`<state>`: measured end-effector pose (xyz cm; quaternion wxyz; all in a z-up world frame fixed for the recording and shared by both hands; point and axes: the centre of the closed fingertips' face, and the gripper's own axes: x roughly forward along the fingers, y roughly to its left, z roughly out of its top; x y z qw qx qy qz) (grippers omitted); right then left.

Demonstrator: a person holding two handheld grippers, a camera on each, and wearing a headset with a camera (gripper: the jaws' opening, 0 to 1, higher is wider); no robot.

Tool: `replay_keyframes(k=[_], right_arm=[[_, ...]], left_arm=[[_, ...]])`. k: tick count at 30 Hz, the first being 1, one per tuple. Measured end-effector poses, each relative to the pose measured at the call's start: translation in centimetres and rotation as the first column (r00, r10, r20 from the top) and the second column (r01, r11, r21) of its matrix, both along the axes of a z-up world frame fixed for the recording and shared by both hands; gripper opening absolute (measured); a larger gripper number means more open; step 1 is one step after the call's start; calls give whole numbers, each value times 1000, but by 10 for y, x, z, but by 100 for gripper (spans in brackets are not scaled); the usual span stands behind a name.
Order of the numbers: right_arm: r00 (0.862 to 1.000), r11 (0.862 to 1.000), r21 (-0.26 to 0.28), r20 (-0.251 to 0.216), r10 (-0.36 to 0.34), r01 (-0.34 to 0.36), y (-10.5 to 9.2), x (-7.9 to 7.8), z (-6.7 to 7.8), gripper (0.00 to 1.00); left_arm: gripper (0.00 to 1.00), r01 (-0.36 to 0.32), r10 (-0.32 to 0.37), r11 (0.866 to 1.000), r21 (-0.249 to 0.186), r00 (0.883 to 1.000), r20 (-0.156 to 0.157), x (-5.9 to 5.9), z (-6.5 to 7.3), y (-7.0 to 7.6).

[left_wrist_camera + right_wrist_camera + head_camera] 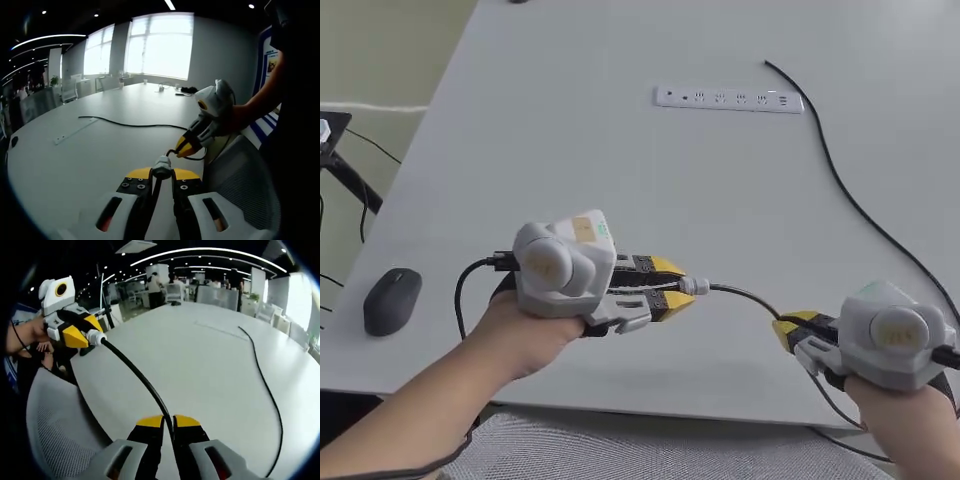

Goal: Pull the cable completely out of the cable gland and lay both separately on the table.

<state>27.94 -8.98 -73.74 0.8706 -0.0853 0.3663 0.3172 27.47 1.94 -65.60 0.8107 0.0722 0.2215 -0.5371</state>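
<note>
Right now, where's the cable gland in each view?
Head view: cable gland lower centre, at the left gripper tips.
Left gripper view: bottom centre, between the jaws.
Right gripper view: upper left, at the cable far end.
Shared landmark: long black cord on the table.

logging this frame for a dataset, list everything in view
cable gland: one, pale grey, in the left claw
cable: one, black, from the gland to the right claw
power strip: one, white, far side of table
power cord: one, black, trailing from strip down the right side
mouse: one, dark, table's left edge
table: one, light grey
left claw: yellow-tipped, shut on the cable gland
right claw: yellow-tipped, shut on the cable
</note>
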Motion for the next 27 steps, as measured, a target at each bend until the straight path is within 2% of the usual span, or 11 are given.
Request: replay_keyframes(k=[5,8,9,11,16,19,23,25,27], right_arm=[[998,999,-4,39,47,-47,8,2,15,14],[986,990,-38,96,137,-134,21,2,29,19],[978,984,-63,118,171,-164,25,1,33,19],[945,961,-122,188,267,-247,41,1,48,19],[884,918,-181,258,391,-353,73,1,68,16],[866,904,-209,269,421,-374,82,2,71,14],[843,875,-253,259,471,-412,91,3,66,11],[827,861,-279,266,495,-425,94,3,67,10],[818,853,-291,271,507,-433,97,4,68,9]], left_arm=[[15,-6,6,1000,3,1000,-1,2,0,3],[15,-3,3,1000,4,1000,-3,3,-1,3],[15,-3,3,1000,4,1000,-3,3,-1,3],[15,-2,2,1000,3,1000,-4,4,-1,3],[15,5,-5,1000,1,1000,-6,4,-1,3],[15,7,-7,1000,2,1000,-6,4,-1,3],[15,8,-8,1000,3,1000,-2,5,-1,4],[15,8,-8,1000,3,1000,-3,4,-1,4],[15,8,-8,1000,-1,1000,-3,4,0,4]])
